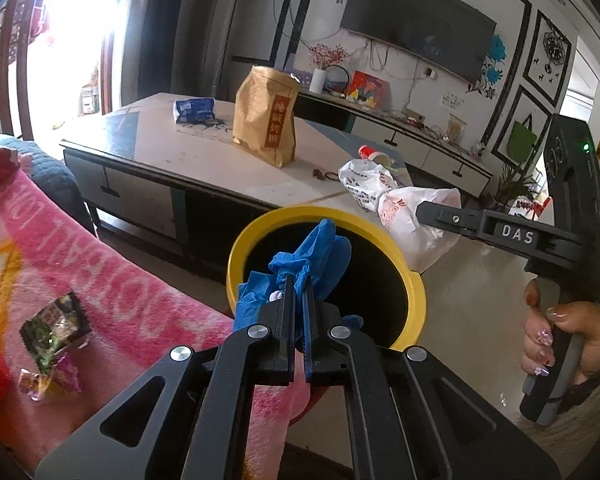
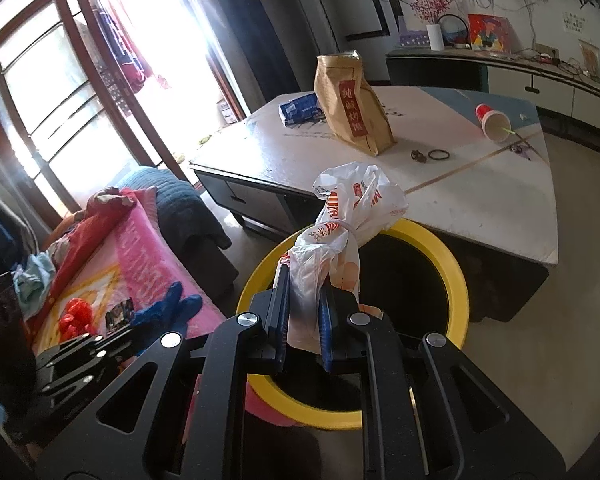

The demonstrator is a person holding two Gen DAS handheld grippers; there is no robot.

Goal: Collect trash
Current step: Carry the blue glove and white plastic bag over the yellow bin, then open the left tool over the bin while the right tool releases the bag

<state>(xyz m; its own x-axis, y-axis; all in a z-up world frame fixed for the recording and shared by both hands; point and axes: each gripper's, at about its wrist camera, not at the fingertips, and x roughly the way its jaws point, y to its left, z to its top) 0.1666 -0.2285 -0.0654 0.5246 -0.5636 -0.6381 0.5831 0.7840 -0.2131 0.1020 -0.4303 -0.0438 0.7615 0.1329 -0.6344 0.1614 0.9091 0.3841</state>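
Our left gripper [image 1: 298, 292] clamps the blue glove [image 1: 312, 256] tight, the yellow bin [image 1: 418, 288] mouth just beyond its tips. Our right gripper [image 2: 305, 292] pinches the knotted white plastic bag [image 2: 352, 208] over the same rim. We'd bring both fully above the dark opening before releasing, so nothing snags the rim.

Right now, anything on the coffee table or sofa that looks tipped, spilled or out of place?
Yes. A red paper cup lies on its side on the coffee table, its open mouth showing. Loose snack wrappers lie on the pink blanket covering the sofa. No liquid spill is visible.
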